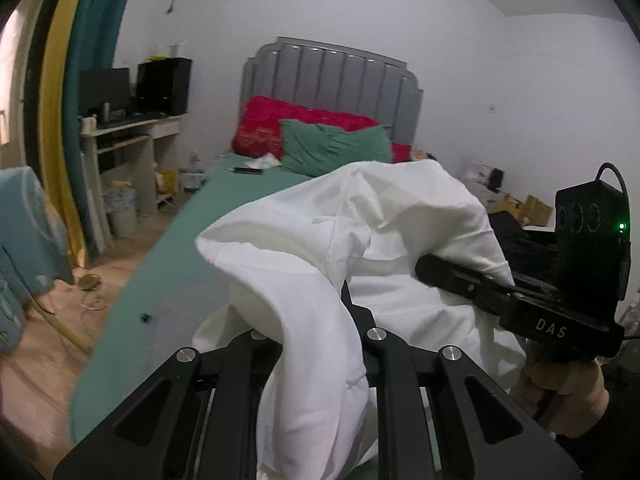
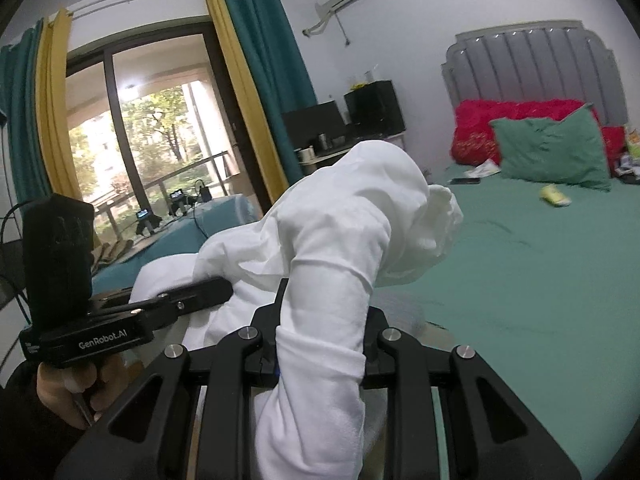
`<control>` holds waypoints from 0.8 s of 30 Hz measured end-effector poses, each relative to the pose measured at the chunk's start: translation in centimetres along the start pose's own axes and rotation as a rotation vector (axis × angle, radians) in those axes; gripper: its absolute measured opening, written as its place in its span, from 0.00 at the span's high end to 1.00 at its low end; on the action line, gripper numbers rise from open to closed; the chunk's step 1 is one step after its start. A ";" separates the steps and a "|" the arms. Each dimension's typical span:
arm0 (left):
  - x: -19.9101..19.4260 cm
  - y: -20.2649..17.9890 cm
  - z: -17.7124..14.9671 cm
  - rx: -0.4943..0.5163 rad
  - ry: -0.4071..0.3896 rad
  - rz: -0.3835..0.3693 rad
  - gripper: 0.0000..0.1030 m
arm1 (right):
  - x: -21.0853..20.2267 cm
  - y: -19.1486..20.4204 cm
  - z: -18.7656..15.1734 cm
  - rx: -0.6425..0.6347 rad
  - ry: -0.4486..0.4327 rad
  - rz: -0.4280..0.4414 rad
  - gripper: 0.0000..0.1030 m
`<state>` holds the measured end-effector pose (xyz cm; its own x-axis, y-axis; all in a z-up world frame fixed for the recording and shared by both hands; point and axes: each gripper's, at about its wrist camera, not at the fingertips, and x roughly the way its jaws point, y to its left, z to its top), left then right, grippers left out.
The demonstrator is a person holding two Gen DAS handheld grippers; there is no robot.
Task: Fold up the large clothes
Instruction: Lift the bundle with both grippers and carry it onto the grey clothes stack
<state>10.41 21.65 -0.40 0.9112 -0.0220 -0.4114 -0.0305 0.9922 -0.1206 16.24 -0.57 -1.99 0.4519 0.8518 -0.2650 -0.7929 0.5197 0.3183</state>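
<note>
A large white garment [image 1: 328, 240] hangs bunched between both grippers, held above the green bed [image 1: 180, 248]. My left gripper [image 1: 316, 320] is shut on a fold of the white garment, which drapes over its fingers and hides the tips. The right gripper [image 1: 452, 276] shows at the right of the left wrist view, its fingers clamped into the cloth. In the right wrist view, my right gripper [image 2: 320, 312] is shut on the white garment [image 2: 352, 220], tips hidden by cloth. The left gripper [image 2: 200, 292] bites the same cloth at the left.
The green bed sheet [image 2: 520, 280] stretches ahead with a green pillow [image 2: 556, 152], red pillows [image 2: 480, 128] and a grey headboard [image 2: 532, 68]. A phone [image 2: 464, 180] and a yellow item [image 2: 556, 197] lie on the bed. A desk [image 1: 132, 132] and a bin [image 1: 120, 212] stand at the left.
</note>
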 end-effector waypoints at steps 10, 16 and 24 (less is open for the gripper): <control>6.9 9.2 -2.7 -0.108 0.133 0.046 0.84 | 10.8 -2.5 -3.2 0.159 0.140 0.061 0.76; 12.1 12.4 -8.1 -0.180 0.290 0.062 0.73 | 13.8 -4.1 -8.8 0.081 0.257 -0.043 0.66; 11.0 13.4 -9.1 -0.239 0.281 0.100 0.55 | 13.9 -4.3 -7.9 0.012 0.270 -0.024 0.59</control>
<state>16.25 33.56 -14.75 0.7518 0.0083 -0.6593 -0.2390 0.9354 -0.2607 22.65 8.51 -14.26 0.3434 0.7915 -0.5055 -0.7777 0.5414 0.3195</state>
